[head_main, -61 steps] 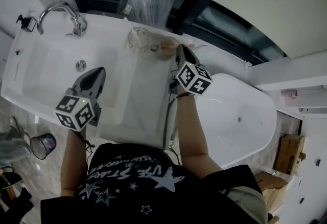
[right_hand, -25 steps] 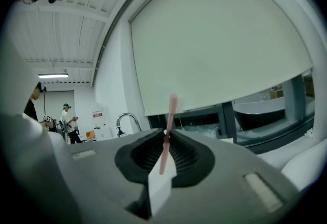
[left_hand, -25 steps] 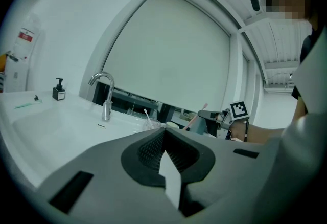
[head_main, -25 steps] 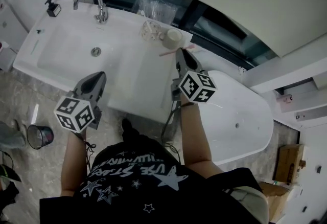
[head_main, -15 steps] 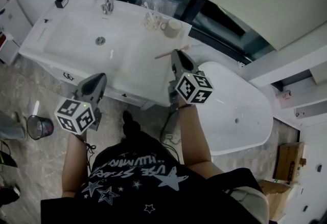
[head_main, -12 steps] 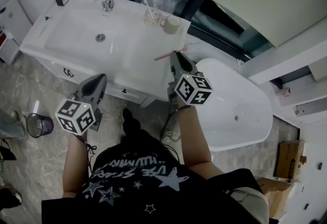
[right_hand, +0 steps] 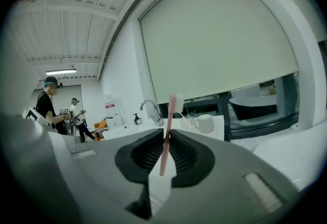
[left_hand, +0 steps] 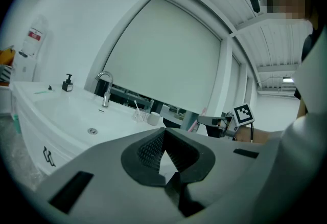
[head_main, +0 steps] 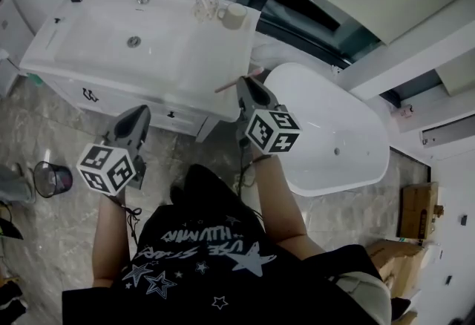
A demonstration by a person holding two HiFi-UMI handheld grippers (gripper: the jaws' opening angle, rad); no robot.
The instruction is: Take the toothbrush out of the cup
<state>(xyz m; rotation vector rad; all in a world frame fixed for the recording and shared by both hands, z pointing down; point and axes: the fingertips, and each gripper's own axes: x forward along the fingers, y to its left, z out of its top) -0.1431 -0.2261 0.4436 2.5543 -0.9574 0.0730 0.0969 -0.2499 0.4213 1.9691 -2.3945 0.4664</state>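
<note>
It is bright in here, with even white light from overhead; a strip lamp glows on the ceiling in the right gripper view. The white counter and bathtub nearly wash out, and shadows are faint and soft. Both gripper views bulge fish-eye and go black at the corners. The pink toothbrush, close to the lens, looks slightly soft.

Out at last: the toothbrush, standing in the cup moments ago, is now well clear of it, pinched between the fingers of the right gripper beyond the front edge of the surface. The person has stepped back, leaving the cup far from both grippers; the left gripper has drawn off over the floor.
</note>
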